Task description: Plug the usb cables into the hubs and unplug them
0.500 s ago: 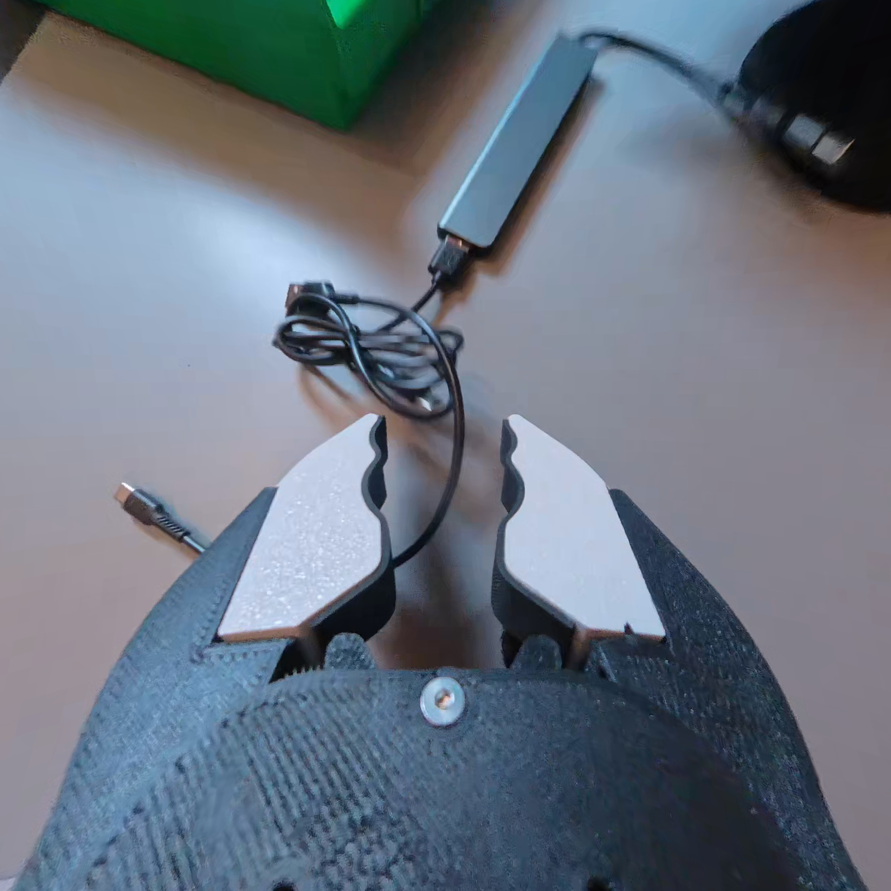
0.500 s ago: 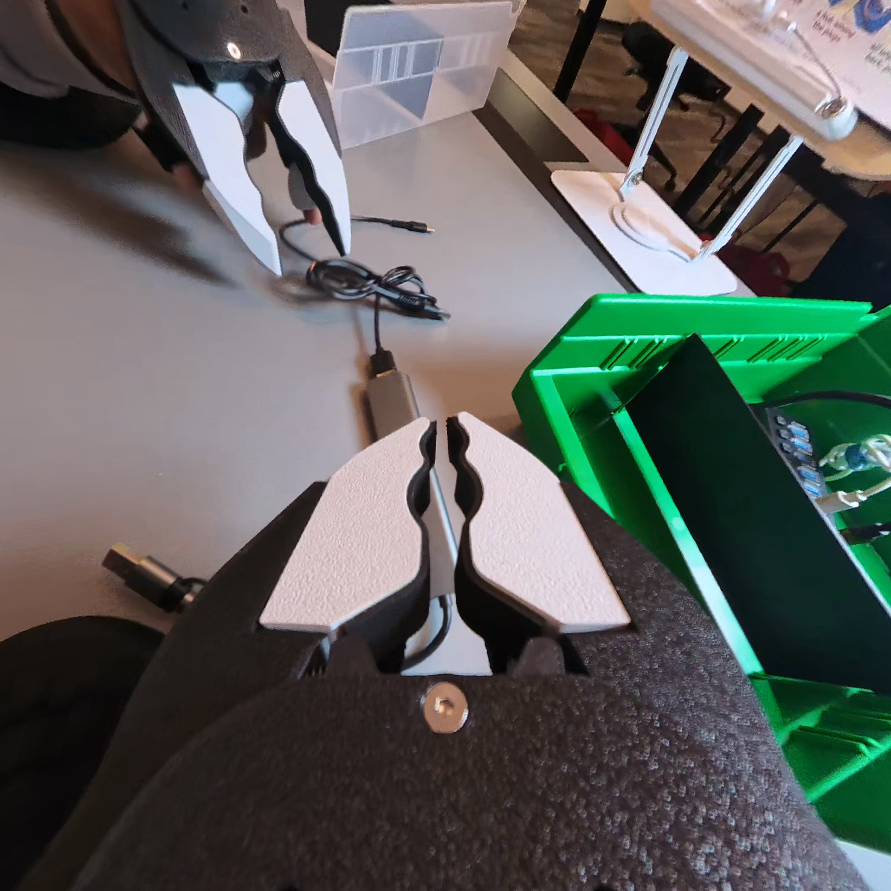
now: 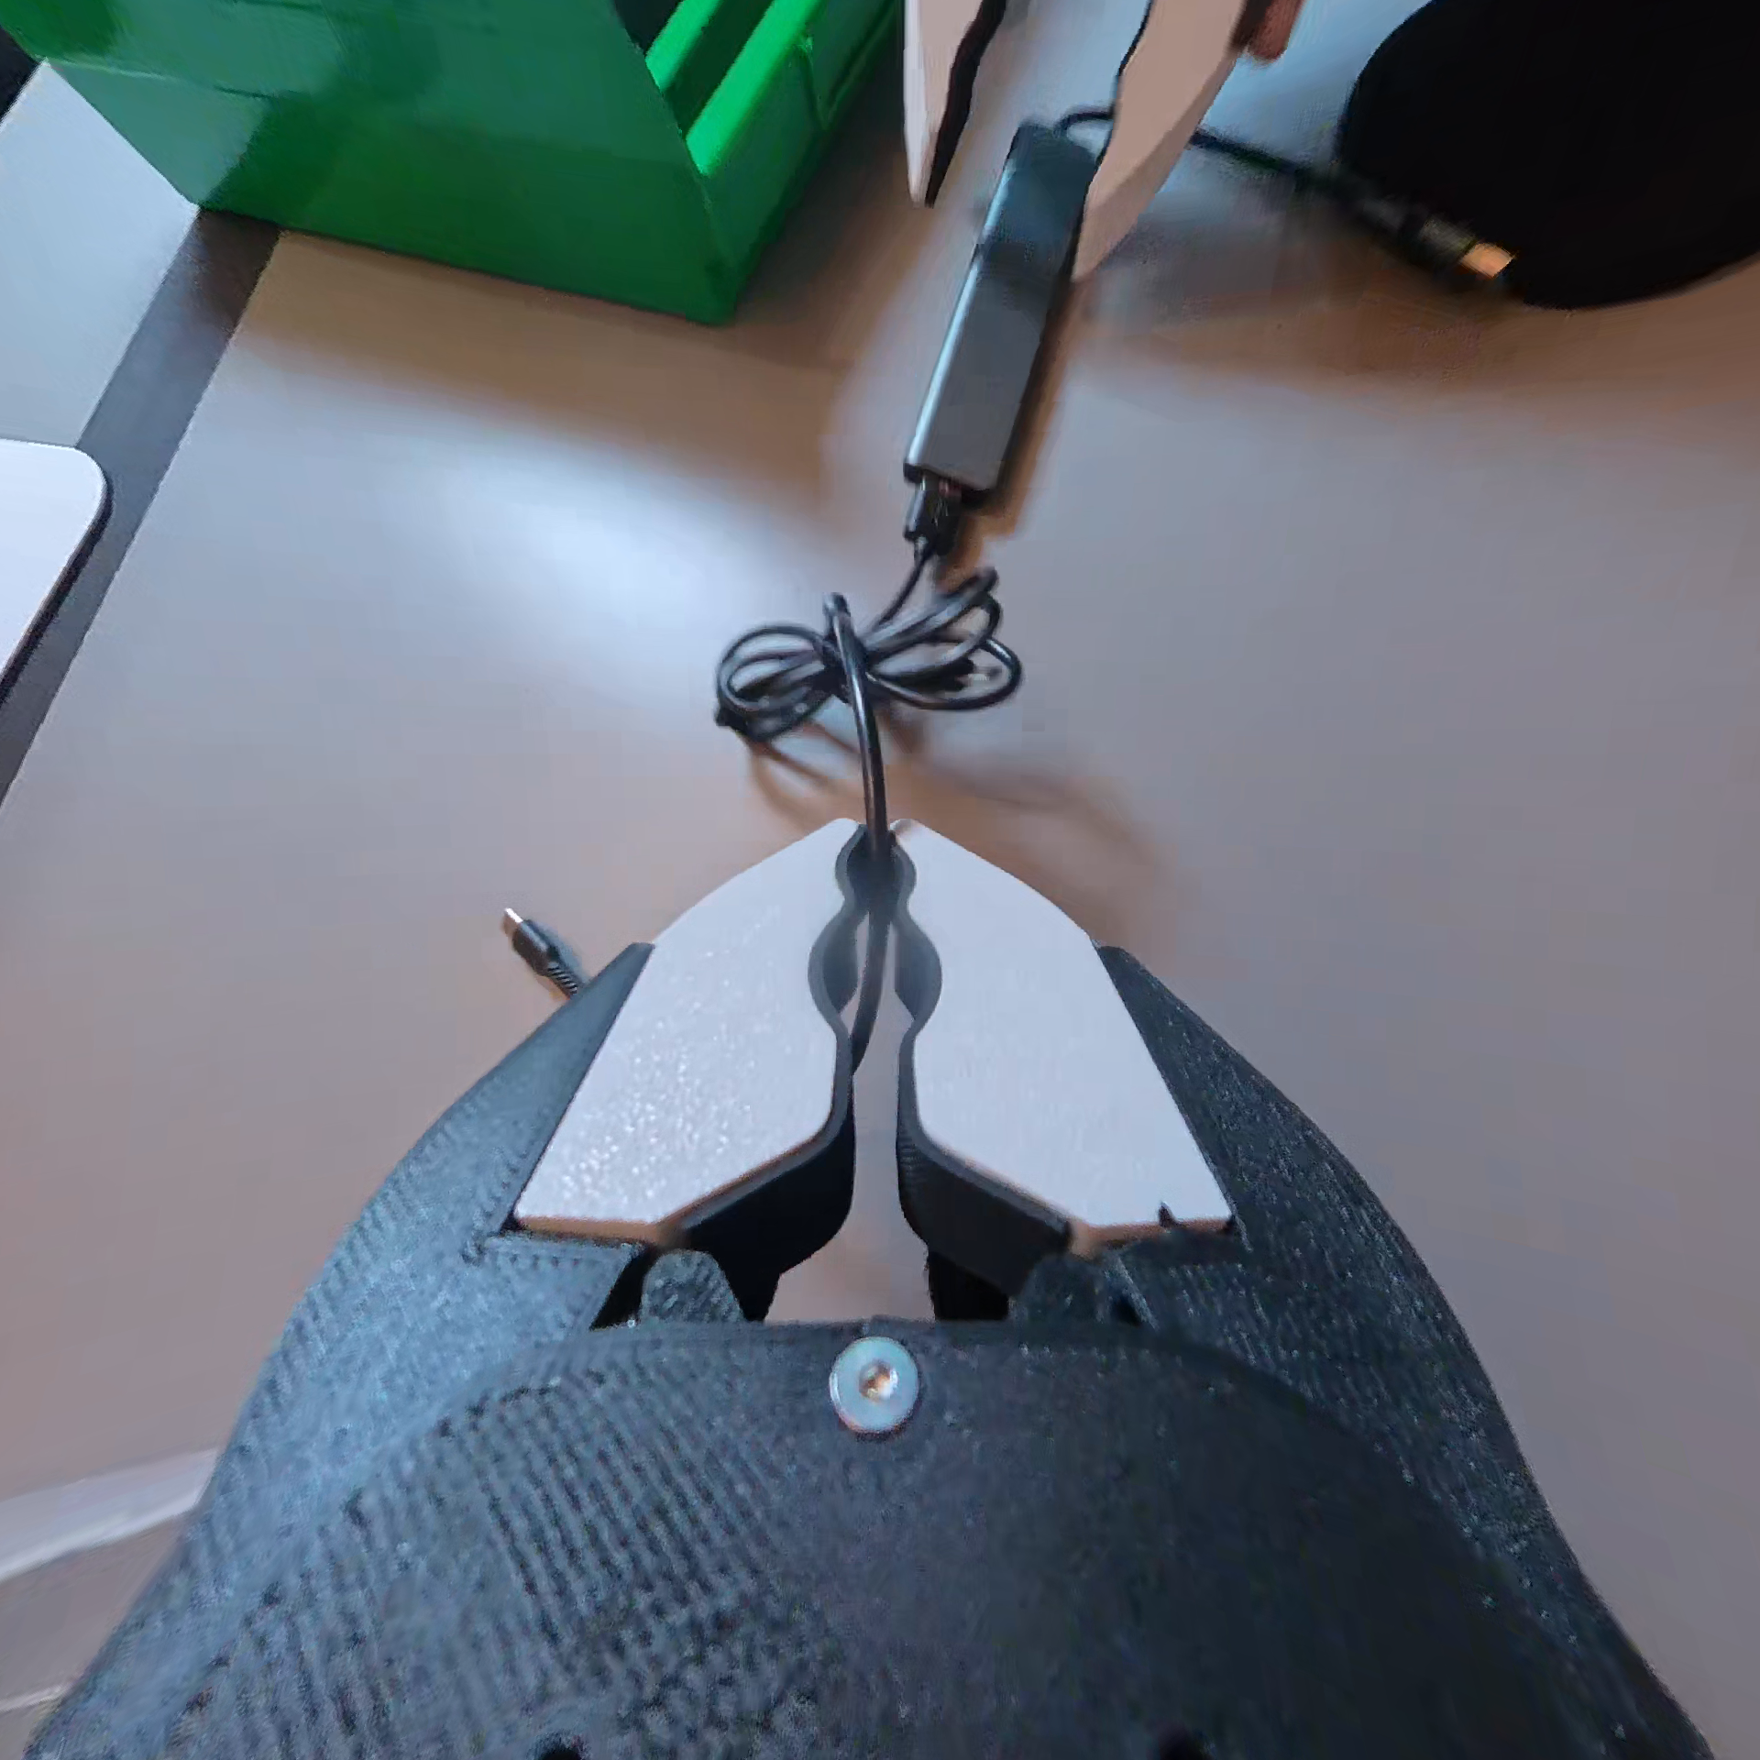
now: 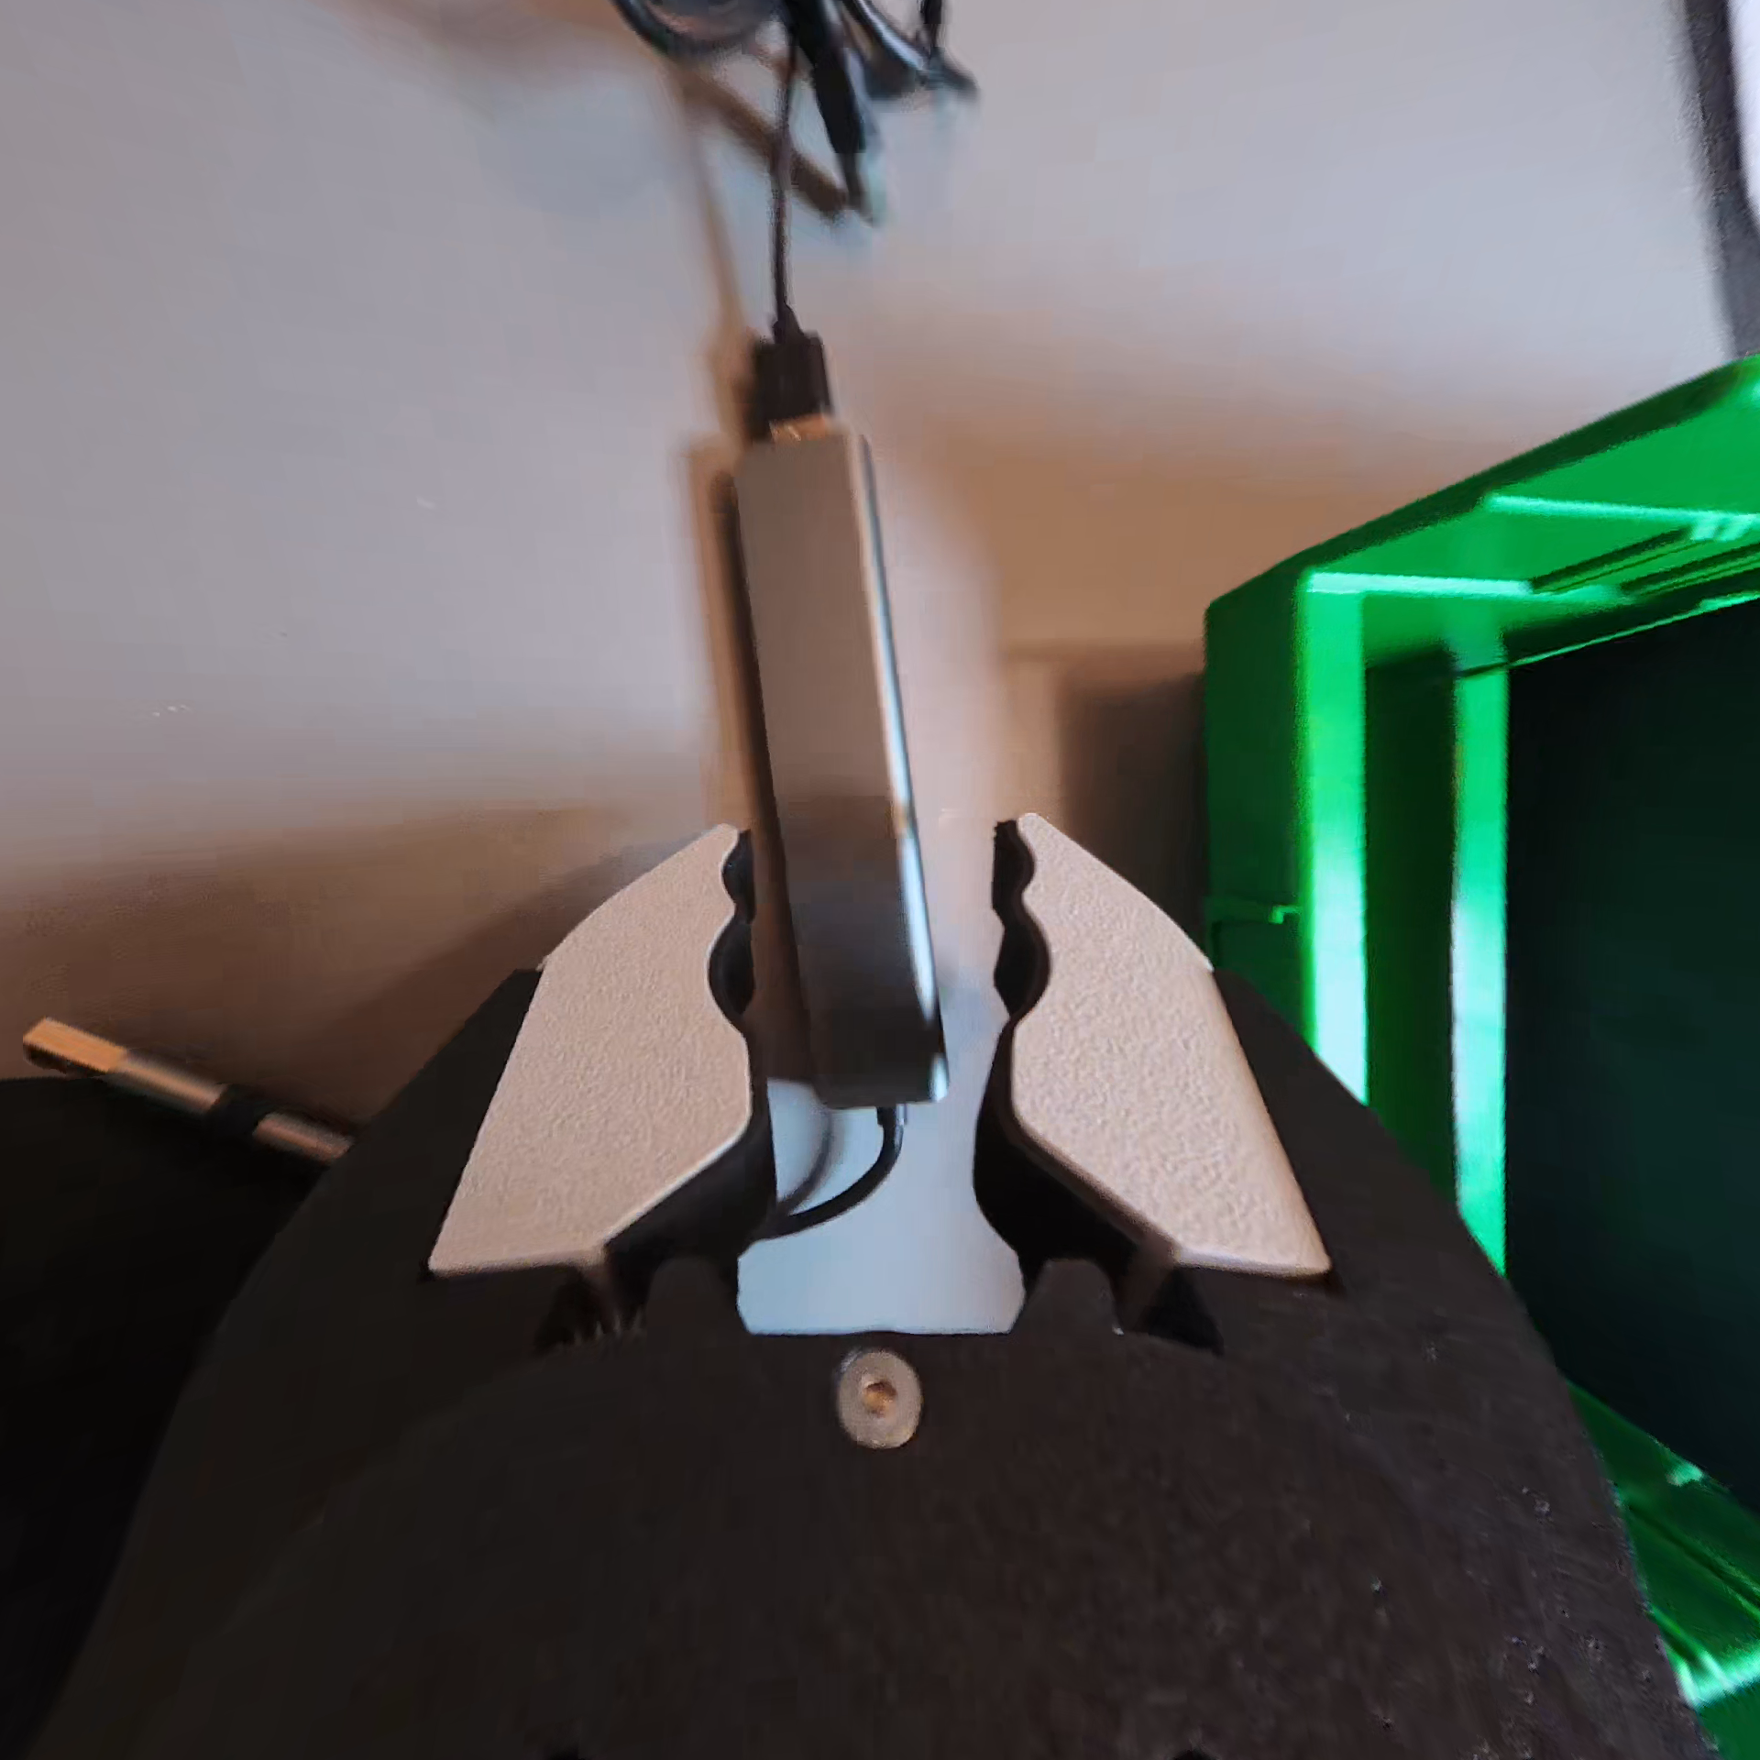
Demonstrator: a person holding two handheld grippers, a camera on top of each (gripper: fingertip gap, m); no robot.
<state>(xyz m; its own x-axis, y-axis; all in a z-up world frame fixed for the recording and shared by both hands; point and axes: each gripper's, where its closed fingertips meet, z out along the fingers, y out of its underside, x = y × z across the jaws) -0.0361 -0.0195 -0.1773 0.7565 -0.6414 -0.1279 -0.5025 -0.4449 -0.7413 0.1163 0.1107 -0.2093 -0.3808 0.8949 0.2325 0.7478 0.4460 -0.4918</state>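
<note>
Cable [image 3: 862, 667] is the thing to watch: a thin black lead, one end plugged into the near end of the slim grey hub [image 3: 990, 314], the slack bunched in a loose coil on the tabletop [image 3: 429, 667] between the hub and the left gripper [image 3: 874, 838]. From that gripper's camera the coil sits at twelve o'clock just ahead of the tips, the plug [image 3: 933, 510] beyond it, a touch toward one o'clock. A strand runs straight back into the left jaws, which are pressed almost together and pinch it near the tips.

Seen from the right gripper [image 4: 871, 838], the hub's long axis runs from six to twelve o'clock, lying between the two fingers. Those jaws stand apart, straddling the hub's rear end; the left finger looks close against its side, the right one clear of it, so I judge it not yet clamped. The plugged end points away at twelve.

Pulling the plug out would mean a tug along that same axis, away from the hub, with the right gripper bracing the body.

Count: two grippers, one hub on the table, one coiled cable, one loose connector [image 3: 533, 938] at ten o'clock of the left fingers, one metal plug [image 4: 143, 1076] resting on a black object, one green bin [image 4: 1429, 762].
</note>
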